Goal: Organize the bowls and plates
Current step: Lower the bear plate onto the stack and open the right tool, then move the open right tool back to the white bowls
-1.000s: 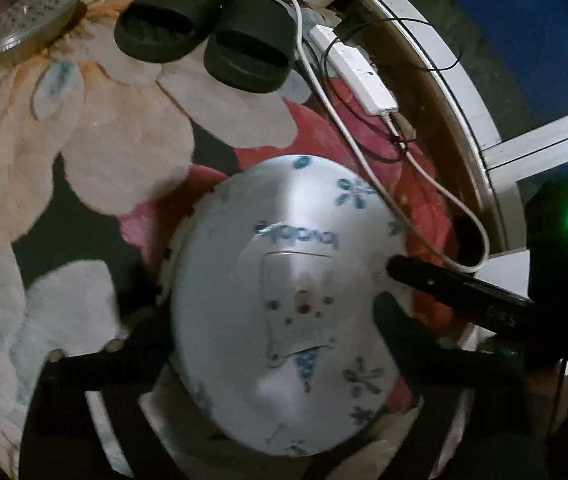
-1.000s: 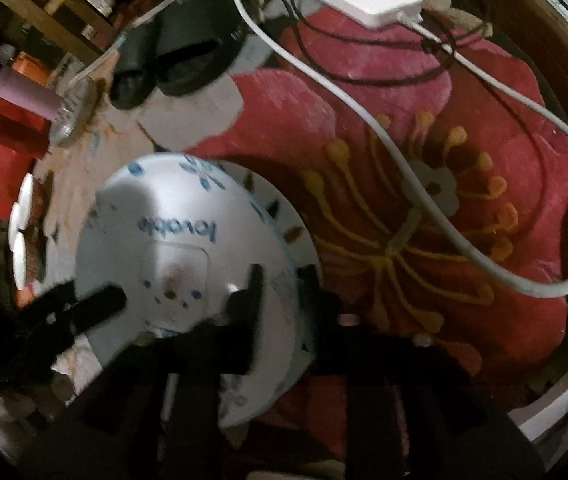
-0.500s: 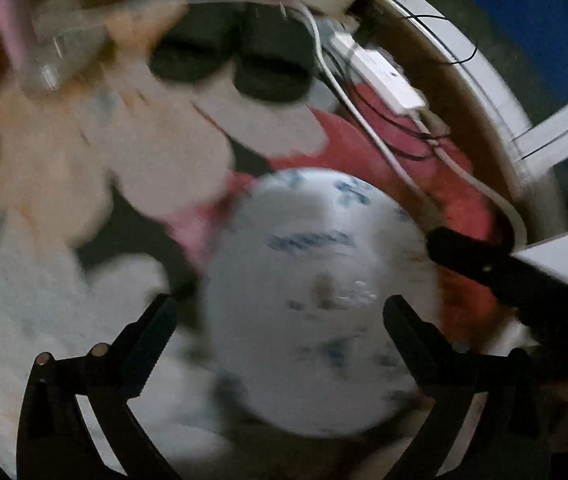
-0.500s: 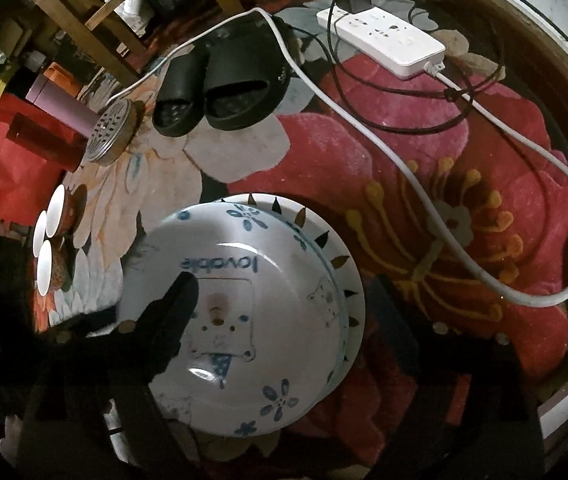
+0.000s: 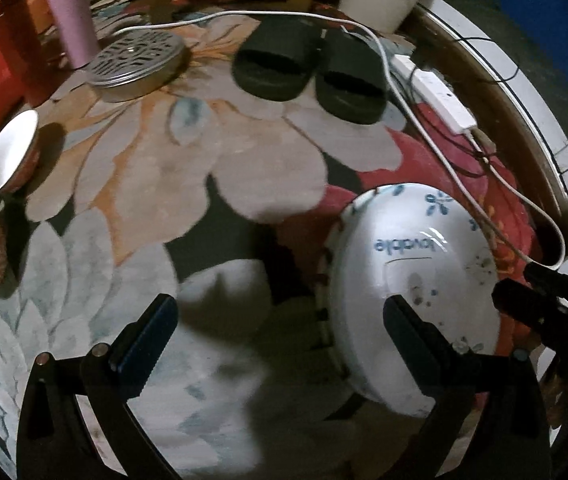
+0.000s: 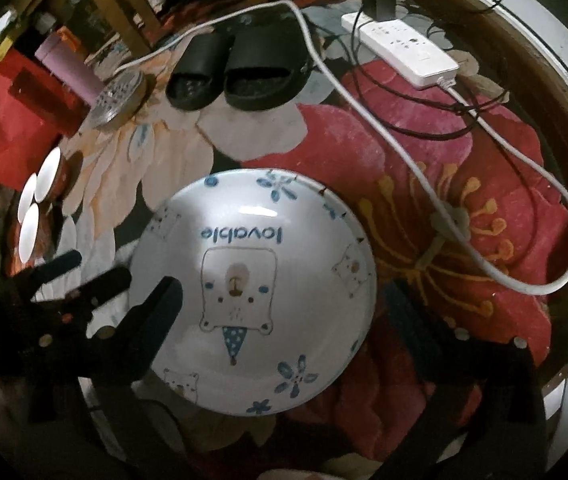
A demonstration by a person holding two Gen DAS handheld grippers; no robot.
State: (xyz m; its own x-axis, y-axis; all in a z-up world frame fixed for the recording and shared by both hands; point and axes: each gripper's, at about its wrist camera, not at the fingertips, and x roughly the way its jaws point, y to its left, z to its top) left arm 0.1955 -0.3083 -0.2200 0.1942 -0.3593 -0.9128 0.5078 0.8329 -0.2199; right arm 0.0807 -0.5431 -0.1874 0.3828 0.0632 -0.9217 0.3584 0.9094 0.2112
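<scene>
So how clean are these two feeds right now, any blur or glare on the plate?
Left wrist view: dim, rug foreground smeared, plate edge soft with a small glare streak. Right wrist view: sharper, a glare band across the plate top, corners dark, strong fisheye bending.

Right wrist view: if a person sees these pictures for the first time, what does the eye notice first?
First is the white plate with a blue bear drawing, lying on the flowered rug in the middle of the view. Behind it, a pair of black slippers sits near the top, with a white power strip to the right. Three small white bowls cluster at the left edge.
</scene>
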